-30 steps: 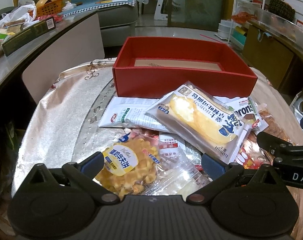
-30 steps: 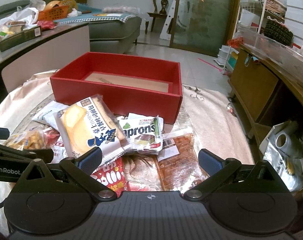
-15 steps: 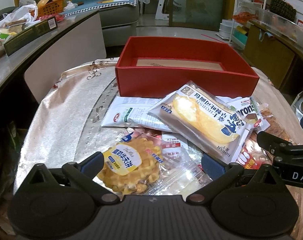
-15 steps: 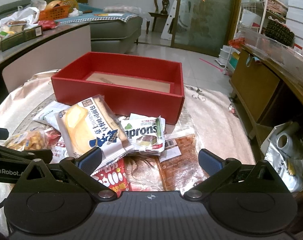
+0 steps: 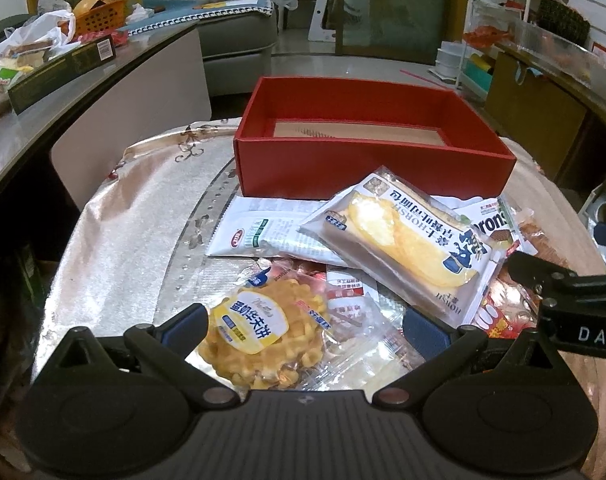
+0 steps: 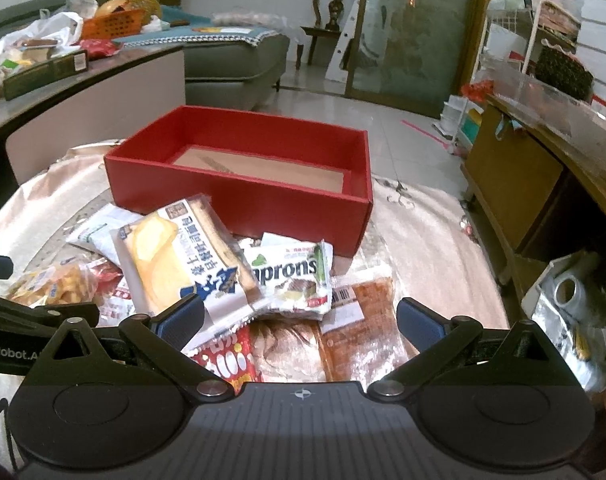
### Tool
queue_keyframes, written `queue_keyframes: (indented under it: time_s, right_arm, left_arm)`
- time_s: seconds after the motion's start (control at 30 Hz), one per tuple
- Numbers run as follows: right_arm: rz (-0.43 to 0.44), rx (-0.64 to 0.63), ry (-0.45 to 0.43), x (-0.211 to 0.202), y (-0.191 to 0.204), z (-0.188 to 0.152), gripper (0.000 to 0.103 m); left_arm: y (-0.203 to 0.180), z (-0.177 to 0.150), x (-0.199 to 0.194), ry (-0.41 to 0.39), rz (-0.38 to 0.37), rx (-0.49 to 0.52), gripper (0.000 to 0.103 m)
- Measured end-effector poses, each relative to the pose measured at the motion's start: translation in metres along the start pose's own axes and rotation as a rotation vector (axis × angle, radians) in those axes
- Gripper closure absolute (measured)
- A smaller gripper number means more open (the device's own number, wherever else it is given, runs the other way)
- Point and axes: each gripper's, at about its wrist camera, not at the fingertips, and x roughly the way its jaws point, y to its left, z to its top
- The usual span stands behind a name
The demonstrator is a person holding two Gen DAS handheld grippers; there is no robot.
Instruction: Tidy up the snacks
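Red box (image 5: 377, 168): holds no snacks.
Waffle packet (image 5: 263, 336): before the red box, between the released left gripper (image 5: 305, 326) fingers.
Right gripper (image 6: 299, 322): released.

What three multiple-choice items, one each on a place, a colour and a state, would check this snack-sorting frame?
1. Where does the waffle packet lie?
A. Inside the box
B. On the table between the left gripper's fingers
C. On the floor

2. What colour is the box?
A. Red
B. Blue
C. Green

3. What state is the right gripper in?
A. Shut on a packet
B. Open, holding nothing
C. Out of view

Answers: 1 B, the waffle packet sits on the shiny cloth between the two blue fingers. 2 A, its walls are red all round. 3 B, both fingers stand wide apart above the packets with nothing clamped.
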Motion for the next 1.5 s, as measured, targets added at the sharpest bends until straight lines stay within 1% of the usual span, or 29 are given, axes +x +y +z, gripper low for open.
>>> queue_keyframes:
  time_s: [0.17,0.47,0.57,0.67,0.8,0.87,0.97,1.03,1.1,1.17,1.23,1.3,1.33,1.5]
  right_arm:
    - [0.014,-0.029,-0.009,0.004,0.004,0.010,0.000]
    - [0.090,-0.144,0.026,0.027,0.022,0.022,0.000]
    - [0.135,-0.193,0.036,0.036,0.030,0.031,0.000]
    - [0.167,-0.247,0.051,0.046,0.039,0.037,0.000]
    - [0.181,-0.316,0.089,0.063,0.049,0.042,0.000]
    - [0.206,-0.332,0.106,0.069,0.053,0.047,0.000]
    - [0.249,-0.369,0.127,0.073,0.062,0.054,0.002]
    - [0.253,-0.387,0.163,0.081,0.068,0.055,0.002]
    - [0.270,-0.390,0.219,0.089,0.072,0.051,0.002]
    - [0.266,-0.406,0.258,0.094,0.075,0.042,0.004]
    - [0.269,-0.395,0.243,0.090,0.073,0.036,0.006]
    - [0.287,-0.371,0.243,0.085,0.067,0.034,0.013]
    - [0.284,-0.367,0.242,0.083,0.065,0.034,0.018]
    - [0.264,-0.371,0.242,0.068,0.053,0.029,0.021]
  left_arm:
    - [0.005,0.002,0.000,0.009,-0.013,-0.013,0.004]
    - [0.016,0.003,-0.005,0.019,-0.047,-0.026,0.004]
    - [0.023,0.004,-0.010,0.022,-0.079,-0.040,0.004]
    - [0.030,0.005,-0.015,0.020,-0.114,-0.076,0.004]
    - [0.035,0.003,-0.012,0.043,-0.110,-0.099,0.004]
    - [0.039,0.001,-0.011,0.057,-0.118,-0.124,0.004]
    - [0.045,0.000,-0.011,0.055,-0.118,-0.150,0.004]
    - [0.046,0.000,-0.009,0.066,-0.114,-0.157,0.004]
    - [0.046,-0.001,-0.008,0.077,-0.119,-0.160,0.004]
    - [0.048,-0.001,-0.007,0.081,-0.120,-0.172,0.004]
    - [0.052,0.000,-0.008,0.079,-0.124,-0.195,0.004]
    - [0.056,0.000,-0.008,0.080,-0.130,-0.221,0.004]
    - [0.057,0.000,-0.008,0.082,-0.135,-0.233,0.004]
    - [0.059,0.000,-0.009,0.083,-0.138,-0.250,0.004]
